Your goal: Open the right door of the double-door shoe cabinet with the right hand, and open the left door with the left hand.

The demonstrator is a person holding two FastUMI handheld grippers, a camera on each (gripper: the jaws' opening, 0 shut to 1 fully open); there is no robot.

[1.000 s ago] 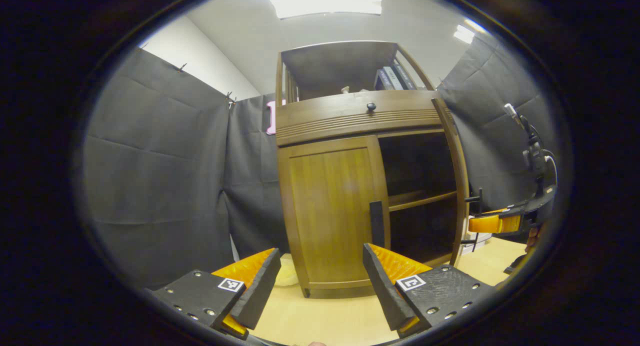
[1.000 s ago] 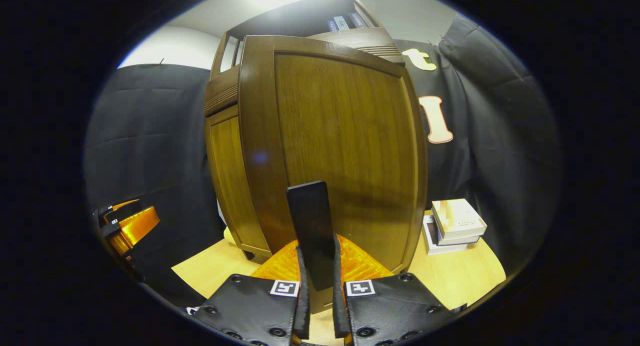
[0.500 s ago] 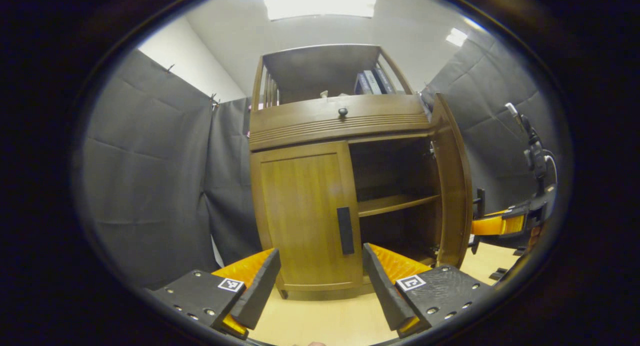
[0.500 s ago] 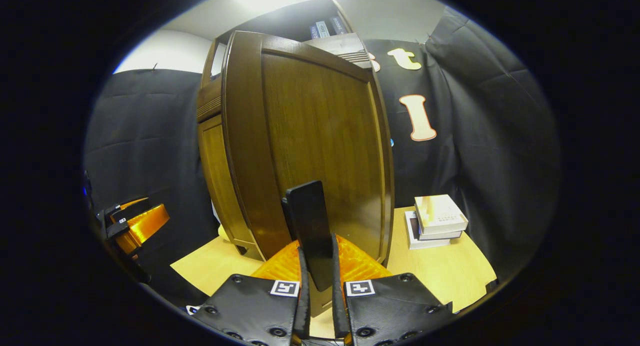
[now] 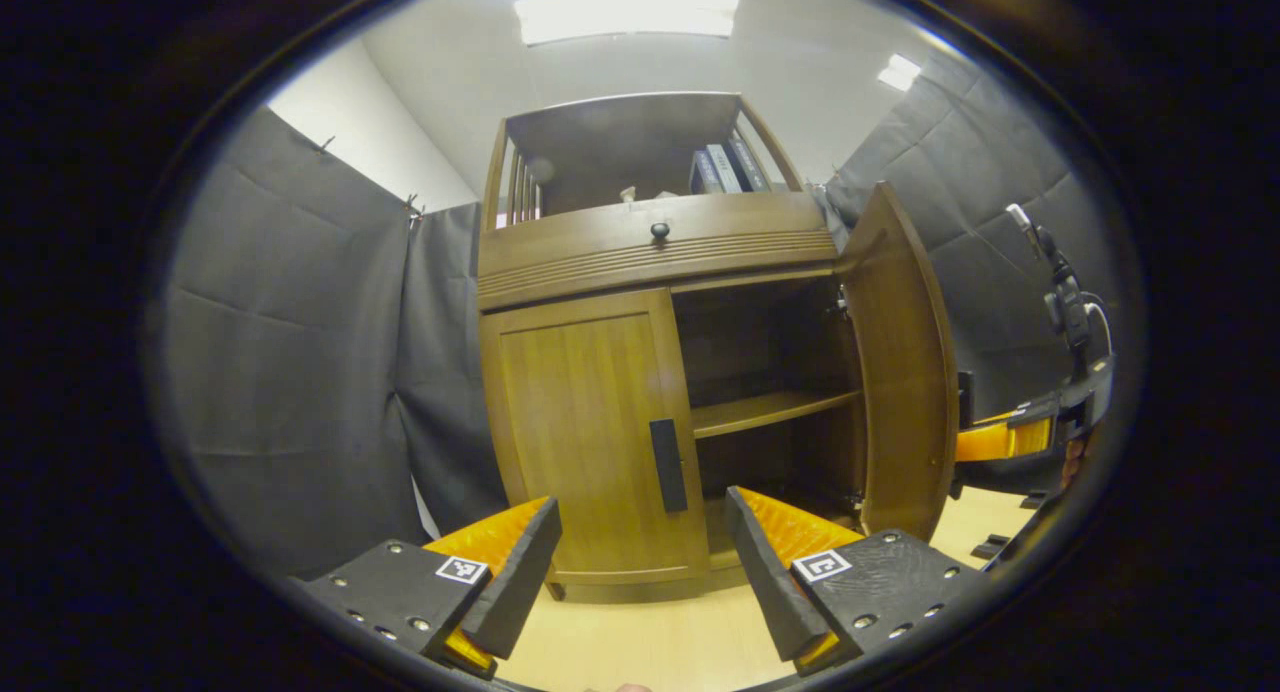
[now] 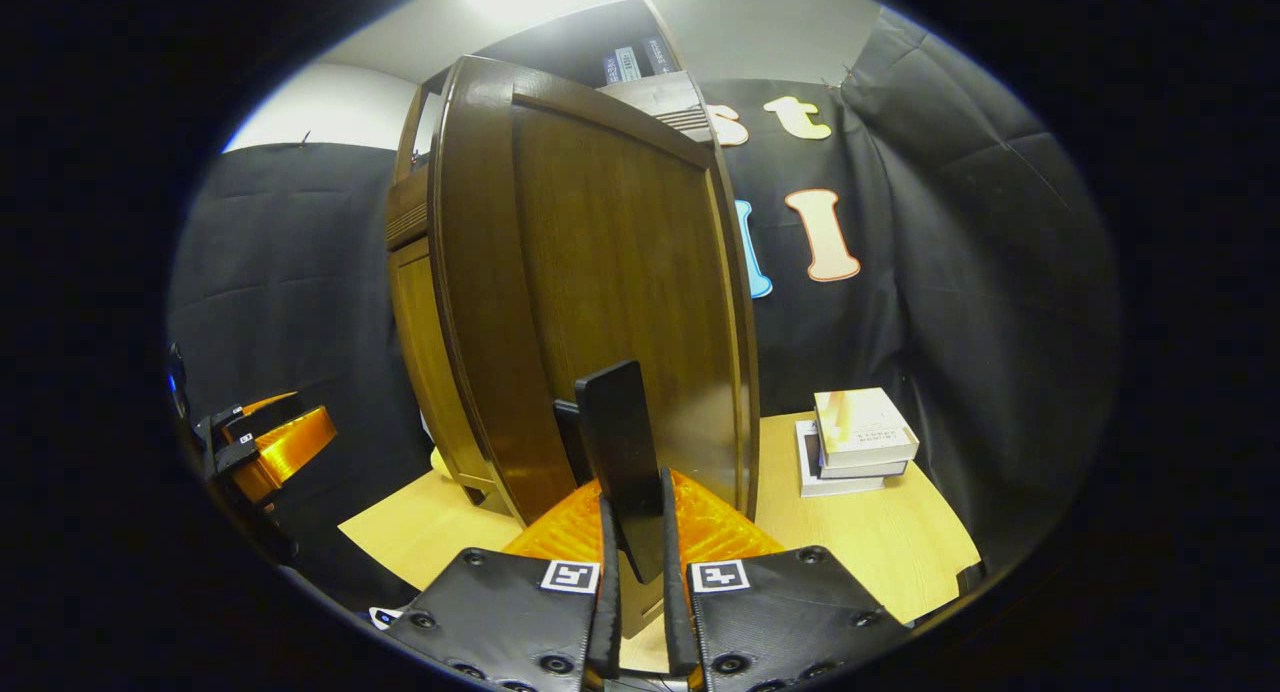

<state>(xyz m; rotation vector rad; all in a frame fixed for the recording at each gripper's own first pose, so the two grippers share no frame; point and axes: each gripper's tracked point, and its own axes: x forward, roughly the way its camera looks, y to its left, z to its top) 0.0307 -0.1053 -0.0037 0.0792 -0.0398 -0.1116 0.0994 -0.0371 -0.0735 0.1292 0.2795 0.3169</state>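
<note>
Since the earlier frame my right gripper (image 6: 635,632), fingers clenched on the right handle (image 6: 622,462), has swung the right door (image 5: 900,372) wider. My left gripper (image 5: 640,572) hangs released, short of the shut left door (image 5: 580,432); that half remains.

One cabinet (image 5: 650,262) with two doors, one open (image 5: 900,372), one closed (image 5: 580,432); two grippers (image 5: 640,562) (image 6: 634,612); two stacked books (image 6: 860,442); three upright books (image 5: 722,168).
</note>
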